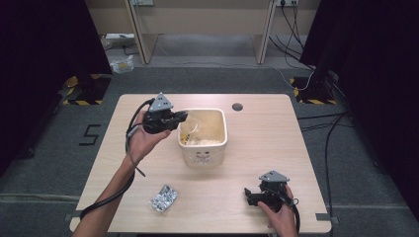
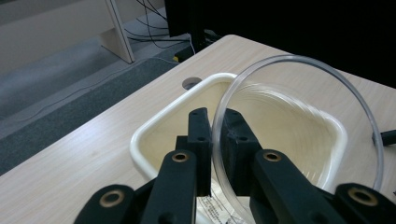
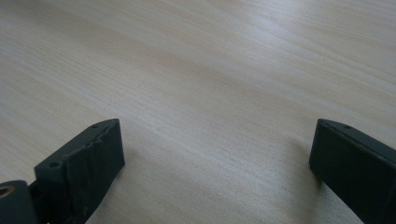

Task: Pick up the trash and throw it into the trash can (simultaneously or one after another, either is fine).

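Pale wood-grain worktop (image 1: 257, 148) on grey carpet, dark curtains at either side. Held the left gripper (image 1: 182, 117) raised at the near-left rim of a cream square tub (image 1: 203, 157), jaws pinched shut on the rim of a clear plastic cup (image 2: 299, 121). Showed, in the left gripper view, the cup's round mouth standing on edge just beyond the jaw tips, over the tub's opening. Lay well below that gripper, toward the person's edge of the worktop, a crumpled silver foil packet (image 1: 164, 198), untouched. Pierced the worktop just beyond the tub's far right corner, a small round cable hole (image 1: 237, 106). Rested low at the near right, well apart from the tub, the right gripper (image 1: 248, 195), jaws spread wide with nothing but bare wood between them in the right gripper view.
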`<state>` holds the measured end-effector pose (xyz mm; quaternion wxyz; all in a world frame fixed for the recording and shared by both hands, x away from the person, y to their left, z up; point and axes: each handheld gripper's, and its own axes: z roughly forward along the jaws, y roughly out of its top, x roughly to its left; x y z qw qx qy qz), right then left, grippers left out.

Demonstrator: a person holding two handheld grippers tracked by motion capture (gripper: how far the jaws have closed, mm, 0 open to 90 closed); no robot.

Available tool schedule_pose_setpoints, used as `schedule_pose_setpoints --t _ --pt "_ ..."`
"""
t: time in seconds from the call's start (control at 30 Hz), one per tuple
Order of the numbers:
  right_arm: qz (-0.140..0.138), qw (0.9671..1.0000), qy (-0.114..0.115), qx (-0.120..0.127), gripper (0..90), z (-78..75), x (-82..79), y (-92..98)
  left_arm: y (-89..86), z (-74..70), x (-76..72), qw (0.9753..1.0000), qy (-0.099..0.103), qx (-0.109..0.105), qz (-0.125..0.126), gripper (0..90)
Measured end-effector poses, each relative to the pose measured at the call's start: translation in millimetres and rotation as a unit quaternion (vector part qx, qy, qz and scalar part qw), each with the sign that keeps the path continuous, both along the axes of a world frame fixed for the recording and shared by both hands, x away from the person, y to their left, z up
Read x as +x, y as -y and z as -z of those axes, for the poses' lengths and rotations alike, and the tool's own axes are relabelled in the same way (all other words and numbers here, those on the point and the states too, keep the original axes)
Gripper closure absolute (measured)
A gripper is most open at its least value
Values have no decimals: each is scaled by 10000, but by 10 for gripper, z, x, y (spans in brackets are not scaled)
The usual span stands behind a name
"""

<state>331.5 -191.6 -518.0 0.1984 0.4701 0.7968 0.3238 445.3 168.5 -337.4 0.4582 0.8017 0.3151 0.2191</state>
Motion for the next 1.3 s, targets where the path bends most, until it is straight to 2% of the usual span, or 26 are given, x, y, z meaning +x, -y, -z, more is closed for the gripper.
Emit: schedule_pose_setpoints --t 0.13,0.17,0.23,0.27,0.4,0.57,0.73,0.83,1.17,1.2,1.27,1.3 --pt "0 10000 0 -3 34 0 0 0 48 45 36 10000 -27 62 38 820" --pt "-3 10000 3 -4 34 0 1 1 78 81 48 9999 -118 95 63 819" --pt "-2 10000 0 -1 34 0 0 0 91 98 55 9999 -95 118 52 817" --pt "-2 10000 0 -1 34 0 0 0 109 134 67 9997 -189 148 87 815" --pt "-3 10000 -1 -1 34 0 0 0 126 175 86 9996 -238 142 80 811" --pt "-2 10000 -5 6 34 0 1 0 180 249 100 9991 -317 264 124 801" --pt "-13 10000 -1 2 33 0 3 2 246 337 119 9982 -404 408 145 768" --pt "-19 10000 -9 -5 32 -1 4 4 254 350 119 9982 -406 411 157 730" --pt "-19 10000 -10 2 31 0 5 3 148 246 63 9993 -367 101 52 530" --pt "-19 10000 -10 2 31 0 5 3 108 225 39 9993 -383 -6 14 500" --pt "-21 10000 -11 3 31 0 5 3 85 215 27 9992 -398 -73 -19 471" --pt "-20 10000 -10 2 31 0 5 3 61 203 12 9990 -420 -128 -49 406"
